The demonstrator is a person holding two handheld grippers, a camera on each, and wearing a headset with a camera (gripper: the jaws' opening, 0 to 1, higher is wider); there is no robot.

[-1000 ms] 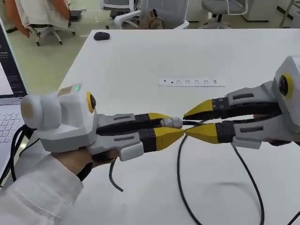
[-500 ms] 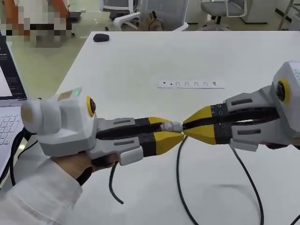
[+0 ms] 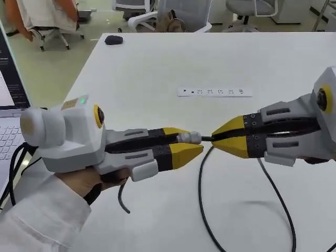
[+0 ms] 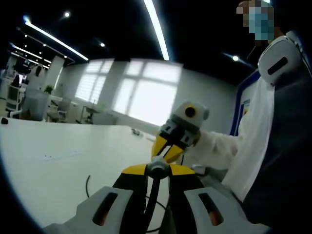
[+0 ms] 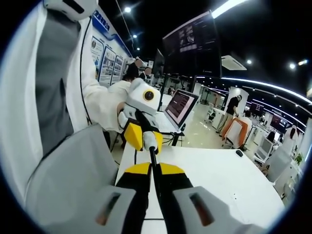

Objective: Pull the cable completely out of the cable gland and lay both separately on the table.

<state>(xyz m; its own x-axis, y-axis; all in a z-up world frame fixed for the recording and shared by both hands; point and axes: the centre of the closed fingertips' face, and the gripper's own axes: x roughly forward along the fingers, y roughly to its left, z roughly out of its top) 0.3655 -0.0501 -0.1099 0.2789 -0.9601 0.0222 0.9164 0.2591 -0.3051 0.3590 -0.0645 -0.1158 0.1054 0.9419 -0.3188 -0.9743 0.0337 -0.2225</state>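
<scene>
While both tongs meet nose to nose above the white table (image 3: 157,68), the left gripper (image 3: 190,142) comes in from nine o'clock of the head view with its yellow jaws clamped on the pale cable gland (image 3: 191,137). The right gripper (image 3: 214,139) comes in from three o'clock, its jaws pinched together on the black cable (image 3: 200,189) just beside the gland. A short bare stretch of cable shows between the two sets of tips, so the cable sits in the gland and both are held off the table.

Beyond the jaws at twelve o'clock lies a white power strip (image 3: 214,92), well apart from them. A dark mouse (image 3: 114,40) rests near the far edge at eleven o'clock, and office chairs (image 3: 173,16) stand past the table.

From the right jaws the cable drops toward six o'clock and is cut off by the bottom edge. A second strand runs toward five o'clock; whether it is the same cable cannot be told. A short black end curls out below the left gripper's body at seven o'clock. A laptop (image 3: 6,100) is cropped by the left edge, and a white sleeve (image 3: 37,220) fills the lower left corner.

The left gripper view shows the cable running back between its own jaws behind the gland, which the head view hides. The right gripper view adds a dark wall monitor (image 5: 190,46) at twelve o'clock and the laptop's lit screen.
</scene>
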